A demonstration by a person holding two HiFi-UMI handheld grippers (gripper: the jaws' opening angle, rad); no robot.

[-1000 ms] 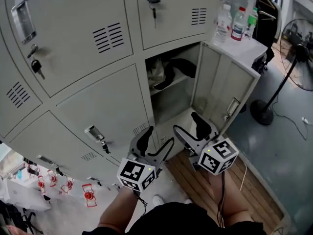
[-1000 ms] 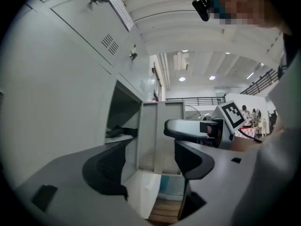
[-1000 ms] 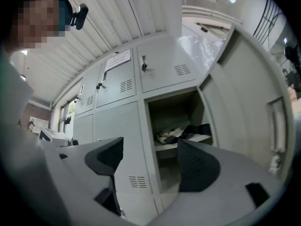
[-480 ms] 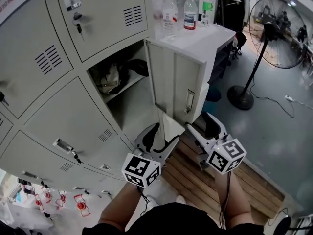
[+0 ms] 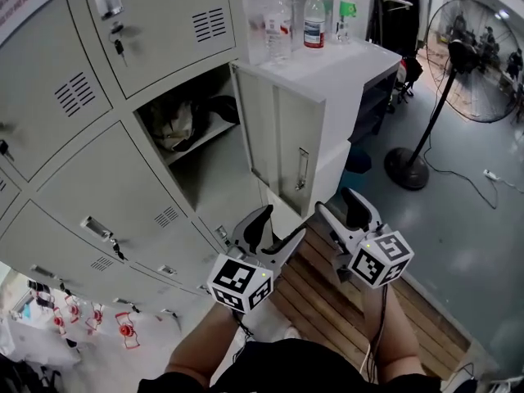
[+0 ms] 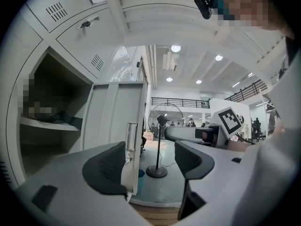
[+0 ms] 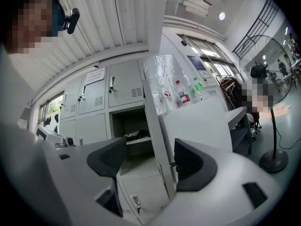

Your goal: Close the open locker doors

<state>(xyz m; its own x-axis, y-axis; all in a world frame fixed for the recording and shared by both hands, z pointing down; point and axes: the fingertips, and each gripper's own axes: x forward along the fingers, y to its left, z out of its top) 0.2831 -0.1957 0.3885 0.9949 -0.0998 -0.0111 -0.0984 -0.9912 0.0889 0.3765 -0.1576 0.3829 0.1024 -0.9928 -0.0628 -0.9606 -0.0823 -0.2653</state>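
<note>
Here the one open locker door (image 5: 282,137) stands at 12 o'clock from both grippers, swung out from its compartment (image 5: 205,166) toward us, near the white cabinet (image 5: 344,80) at its 3 o'clock. We judge it to be thin painted sheet steel: light, stiff, smooth and a little slippery for rubber pads. It should swing easily on its hinges, and it may rattle or bounce back if we close it hard. The best place to take it is, we think, the free edge near the latch (image 5: 301,169), far from the hinge side, with a hook or a push and no squeeze. The left gripper (image 5: 277,229) has its fingers wide apart with nothing between them, and in the left gripper view the door (image 6: 117,121) shows just beyond its left pad. The right gripper (image 5: 342,211) also has its fingers apart. They have just been closing a little, but they hold nothing, and in the right gripper view the door edge (image 7: 157,140) only shows past the gap. The hinges and the far face of the door, turned to the cabinet, are hidden, so we cannot tell whether door and cabinet touch. The dark things (image 5: 184,121) on the shelf inside are hard to identify. The lockers are cut off at 9 and 7 o'clock of the head view, so other open doors may exist there.
</note>
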